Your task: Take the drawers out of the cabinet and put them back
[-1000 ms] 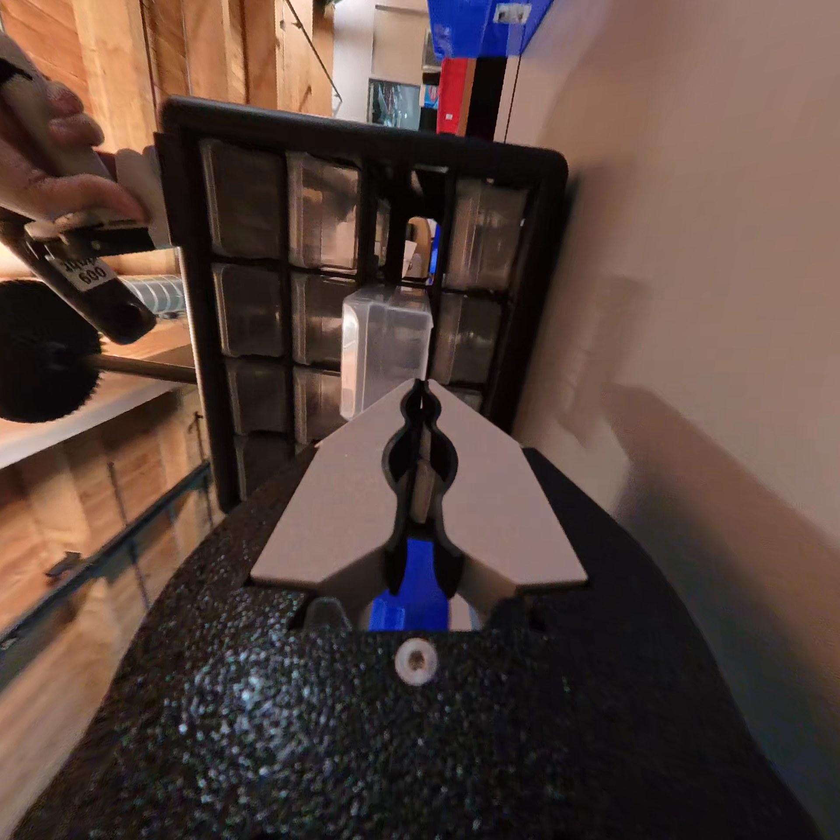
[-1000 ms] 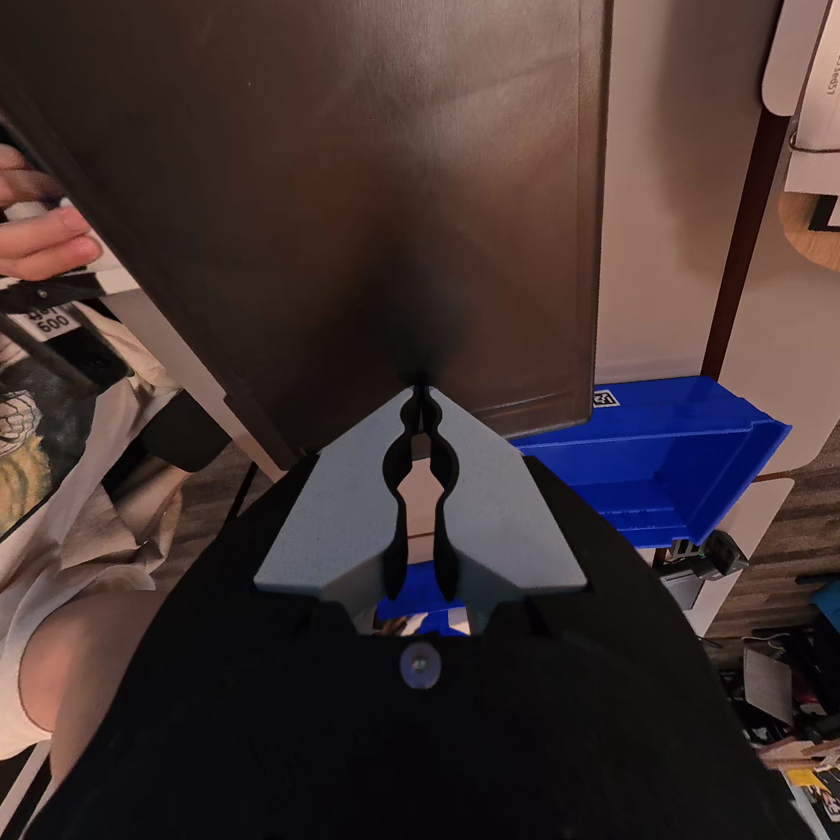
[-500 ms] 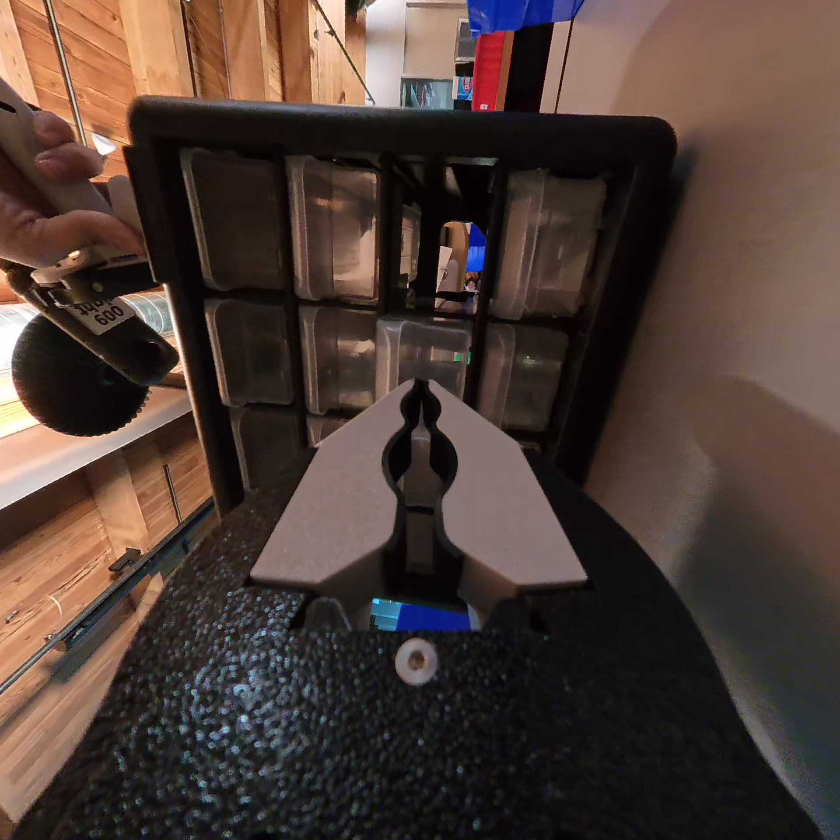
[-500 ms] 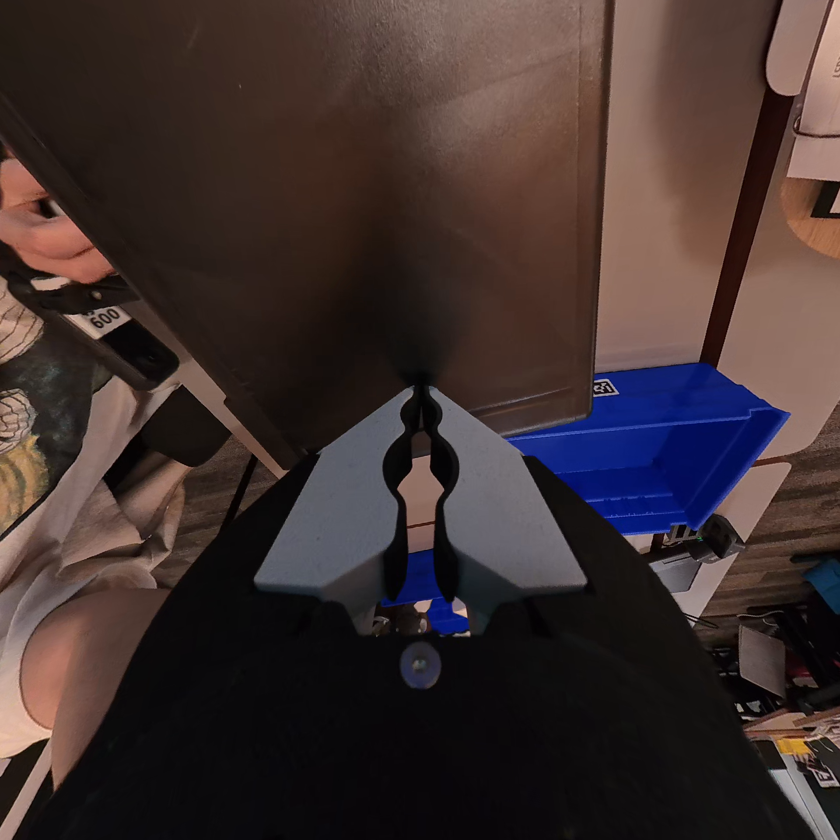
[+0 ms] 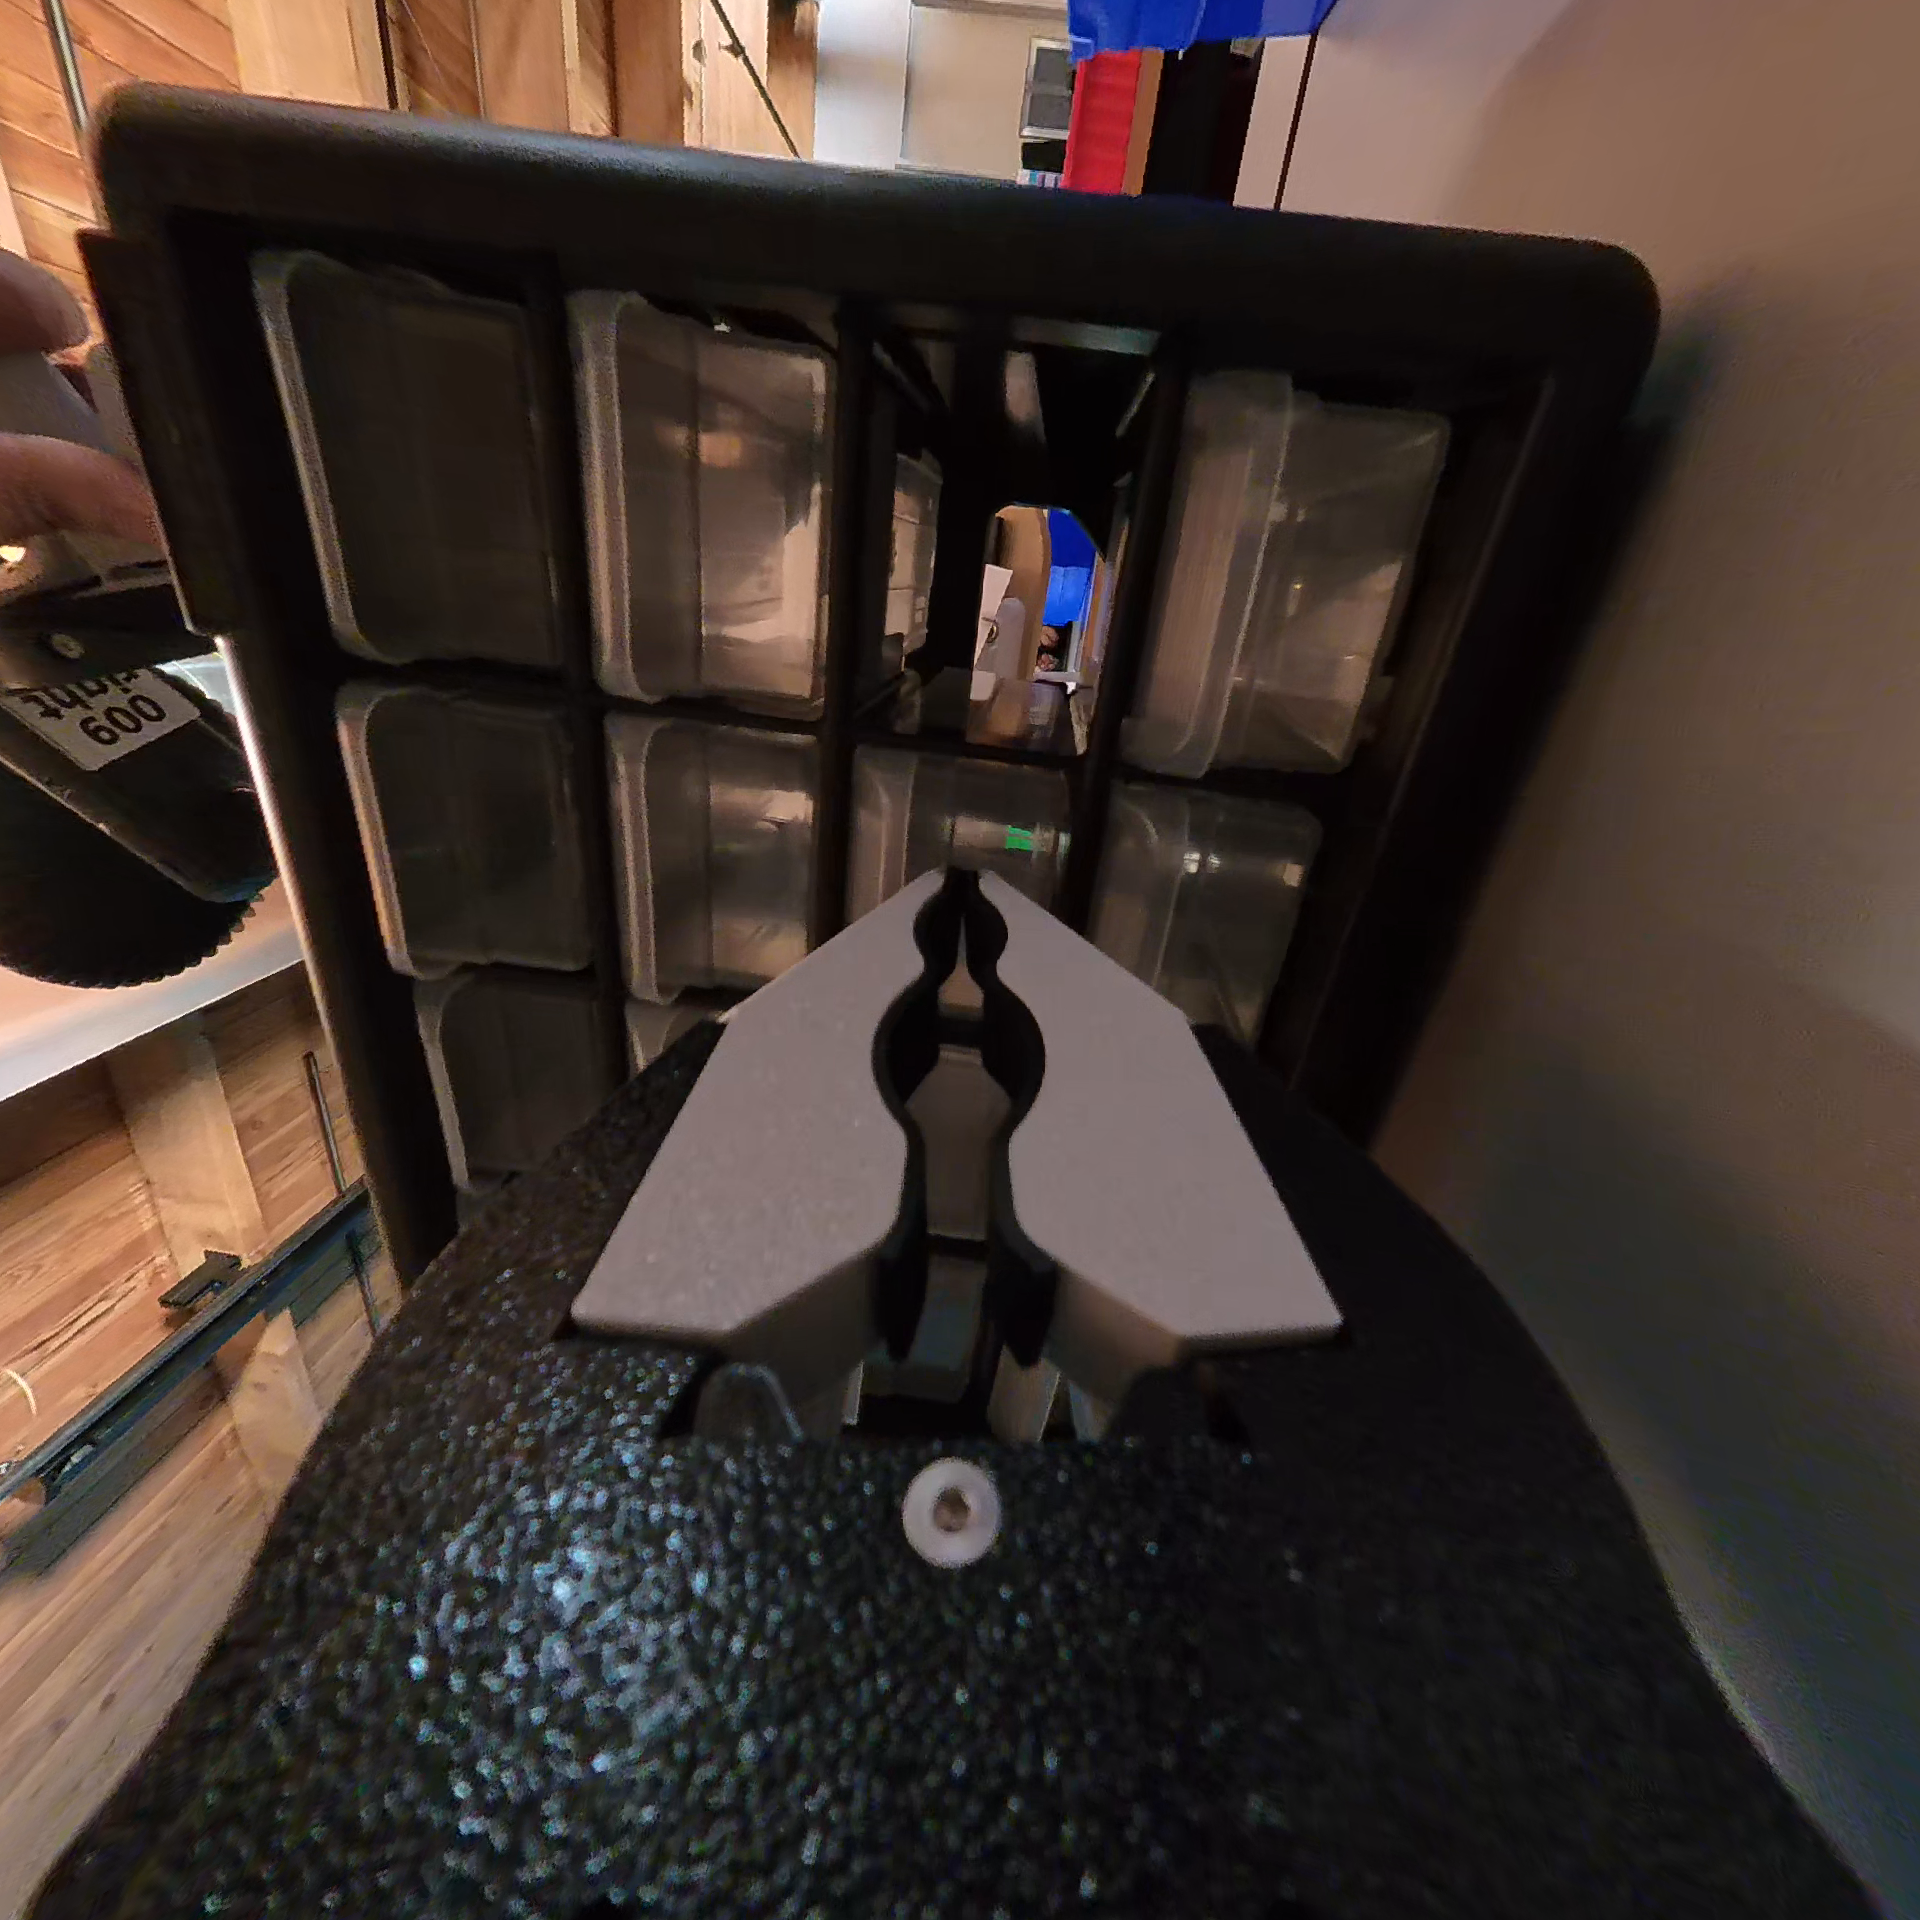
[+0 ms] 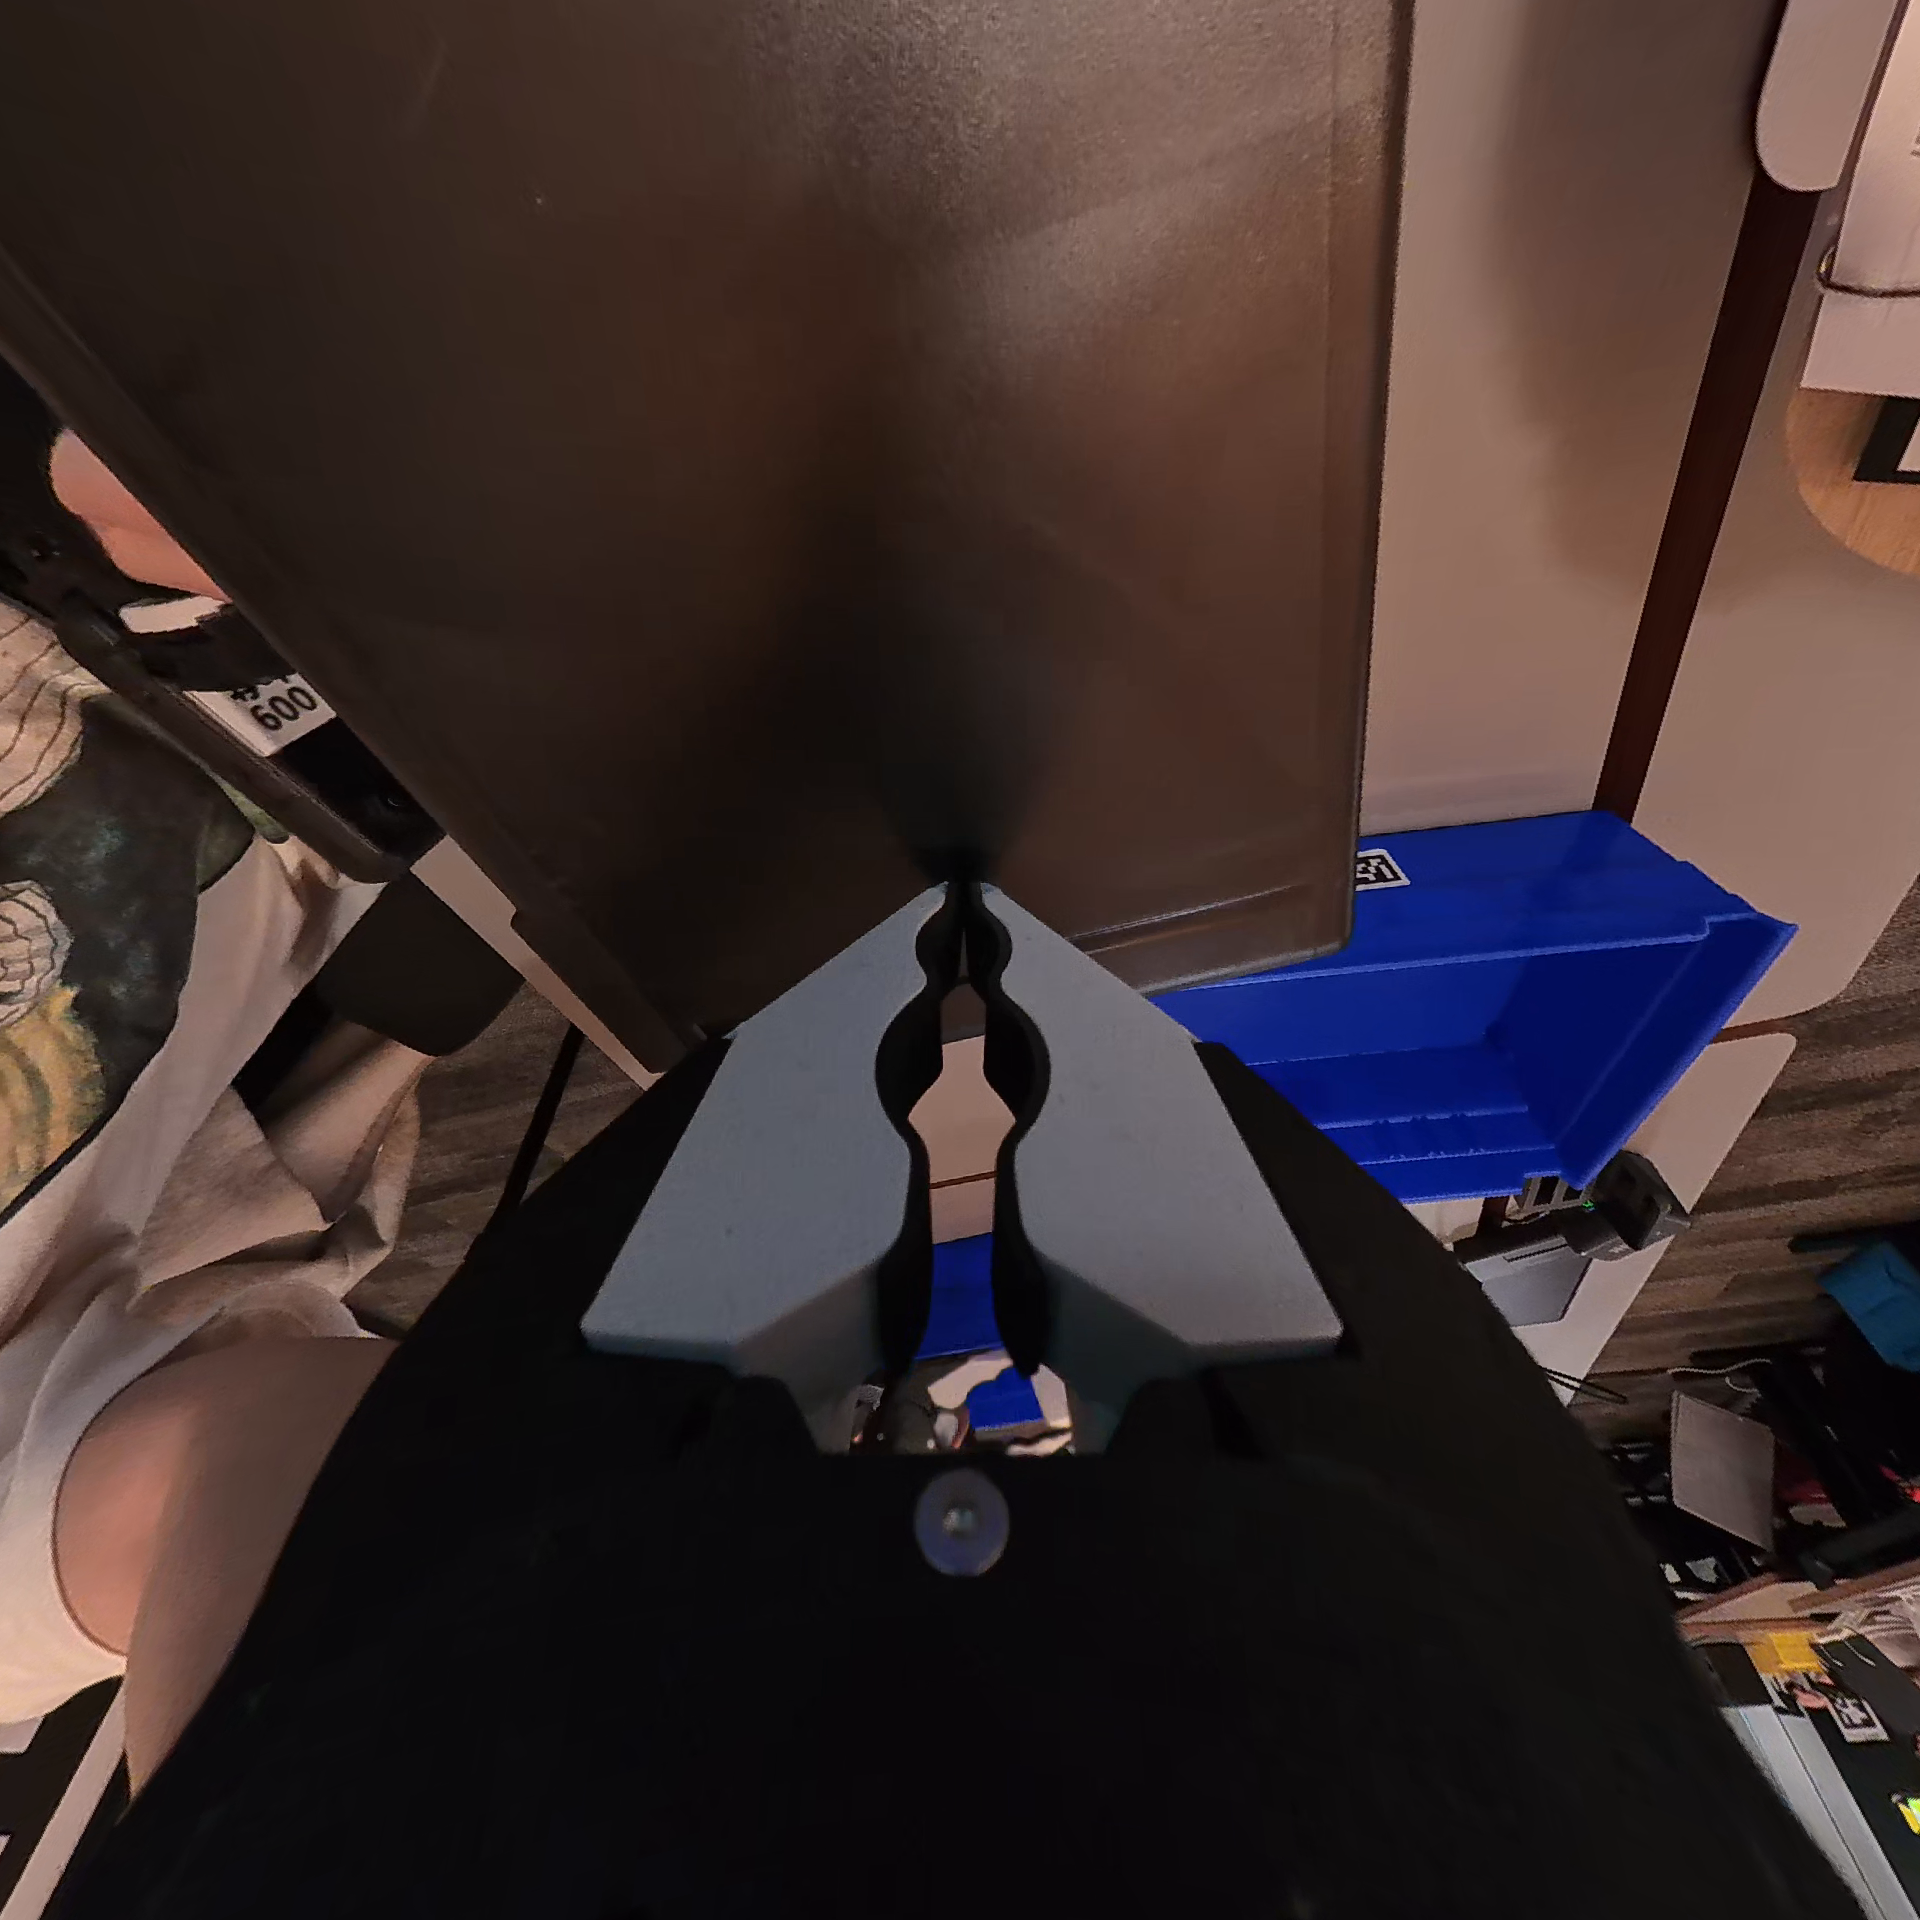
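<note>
A black plastic cabinet [image 5: 873, 208] fills the left wrist view, its grid of slots holding small clear plastic drawers [image 5: 707, 499]. One slot in the top row, third from the left, stands empty [image 5: 1029, 582], and the room shows through it. The drawer just below that gap [image 5: 961, 831] sits pushed in, directly ahead of the left gripper [image 5: 961, 883], whose fingers are closed together; whether they pinch the drawer's front lip cannot be told. The drawers look light, stiff and smooth, likely slippery, so the front lip or handle seems the best place to take hold. In the right wrist view, the right gripper [image 6: 961, 894] is clenched, its tips against the cabinet's plain dark panel [image 6: 831, 416], apparently steadying it; whether it pinches an edge there is unclear. A pale wall [image 5: 1714, 727] lies just beside the cabinet. A blue bin [image 6: 1507, 1018] rests beyond the panel, and a person's hand [image 5: 52, 478] shows at the cabinet's left edge.
</note>
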